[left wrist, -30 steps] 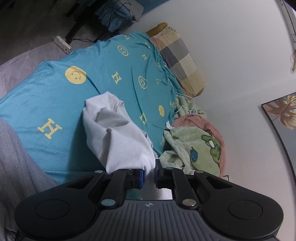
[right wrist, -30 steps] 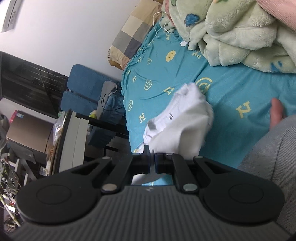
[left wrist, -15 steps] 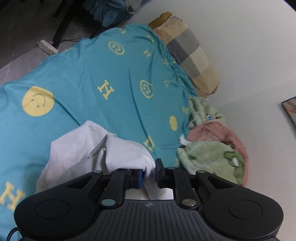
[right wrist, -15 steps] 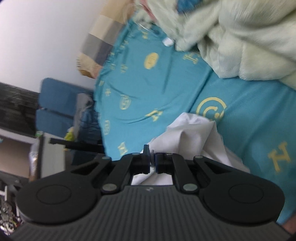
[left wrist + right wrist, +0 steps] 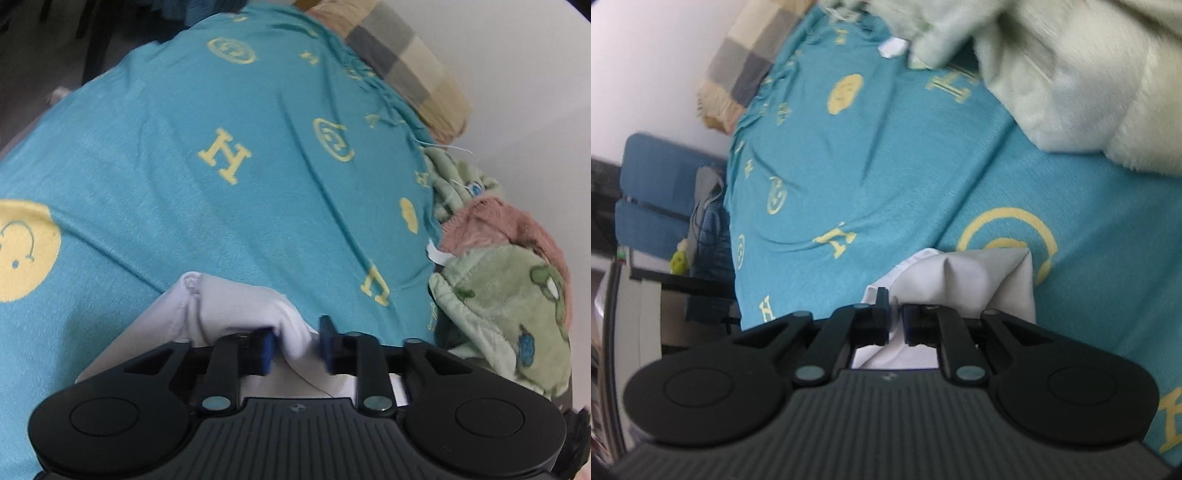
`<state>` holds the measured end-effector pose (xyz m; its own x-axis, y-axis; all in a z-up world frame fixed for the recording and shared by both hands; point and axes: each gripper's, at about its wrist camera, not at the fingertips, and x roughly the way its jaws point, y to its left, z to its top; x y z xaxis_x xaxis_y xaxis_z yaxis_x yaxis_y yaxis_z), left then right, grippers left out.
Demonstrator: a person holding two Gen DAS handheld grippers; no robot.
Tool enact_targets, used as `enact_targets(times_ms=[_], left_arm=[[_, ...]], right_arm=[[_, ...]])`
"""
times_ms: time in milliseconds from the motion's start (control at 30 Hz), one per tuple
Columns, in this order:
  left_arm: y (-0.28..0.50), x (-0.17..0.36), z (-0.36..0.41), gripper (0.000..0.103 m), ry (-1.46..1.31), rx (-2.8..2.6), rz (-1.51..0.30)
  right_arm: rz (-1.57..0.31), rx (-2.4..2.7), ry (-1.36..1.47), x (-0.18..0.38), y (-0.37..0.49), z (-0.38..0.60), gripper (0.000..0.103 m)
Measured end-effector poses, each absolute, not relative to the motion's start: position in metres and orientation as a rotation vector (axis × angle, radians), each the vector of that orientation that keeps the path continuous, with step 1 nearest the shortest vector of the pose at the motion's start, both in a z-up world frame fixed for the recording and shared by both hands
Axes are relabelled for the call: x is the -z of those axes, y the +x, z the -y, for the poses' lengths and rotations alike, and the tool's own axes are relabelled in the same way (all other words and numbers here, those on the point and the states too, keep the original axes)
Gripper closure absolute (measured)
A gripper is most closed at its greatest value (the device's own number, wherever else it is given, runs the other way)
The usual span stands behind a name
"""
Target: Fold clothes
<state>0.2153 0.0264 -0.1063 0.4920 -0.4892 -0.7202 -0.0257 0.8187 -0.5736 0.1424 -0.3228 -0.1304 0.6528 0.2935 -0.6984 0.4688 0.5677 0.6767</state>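
Note:
A white garment (image 5: 229,306) lies bunched on the teal bedsheet (image 5: 229,206). In the left wrist view my left gripper (image 5: 295,345) is low over it, its jaws parted, with a fold of the white cloth still lying between the blue pads. In the right wrist view the same white garment (image 5: 964,280) lies crumpled just ahead of my right gripper (image 5: 895,321), whose jaws are nearly closed and pinch a thin edge of the cloth. Most of the garment is hidden under both grippers.
A green and pink plush blanket (image 5: 517,280) is heaped at the bed's right side, also in the right wrist view (image 5: 1071,74). A checked pillow (image 5: 406,62) lies at the head by the white wall. A blue chair (image 5: 653,206) and dark furniture stand beside the bed.
Both grippers have come down toward the sheet with the white garment, which now lies on the bed. The left jaws have opened wider; the right jaws stay nearly closed.

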Motion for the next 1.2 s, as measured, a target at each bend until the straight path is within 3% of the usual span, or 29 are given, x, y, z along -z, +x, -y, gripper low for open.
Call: enact_targets(times_ms=[33, 67, 133, 267, 533, 800, 1200], left_arm=[[0.210, 0.100, -0.023, 0.042, -0.526, 0.321, -0.999], [0.204, 0.093, -0.018, 0.033, -0.475, 0.333, -0.966], [0.191, 0.081, -0.008, 0.020, -0.362, 0.345, -0.900], [0.177, 0.081, 0.008, 0.018, -0.160, 0.318, -0.855], [0.184, 0.109, 0.011, 0.018, -0.029, 0.286, -0.914], [0.161, 0.096, 0.012, 0.019, 0.000, 0.281, -0.880], [0.072, 0.067, 0.000, 0.018, 0.024, 0.288, -0.866]], right_arm=[[-0.873, 0.094, 0.958, 0.125, 0.141, 0.319, 0.071], [-0.849, 0.061, 0.923, 0.120, 0.138, 0.314, 0.047], [-0.803, 0.003, 0.847, 0.108, 0.133, 0.304, 0.031], [-0.786, -0.027, 0.633, 0.101, 0.138, 0.283, 0.031], [-0.842, -0.026, 0.360, 0.122, 0.161, 0.263, 0.032], [-0.833, -0.017, 0.353, 0.111, 0.147, 0.255, 0.032], [-0.853, -0.018, 0.365, 0.089, 0.058, 0.248, 0.033]])
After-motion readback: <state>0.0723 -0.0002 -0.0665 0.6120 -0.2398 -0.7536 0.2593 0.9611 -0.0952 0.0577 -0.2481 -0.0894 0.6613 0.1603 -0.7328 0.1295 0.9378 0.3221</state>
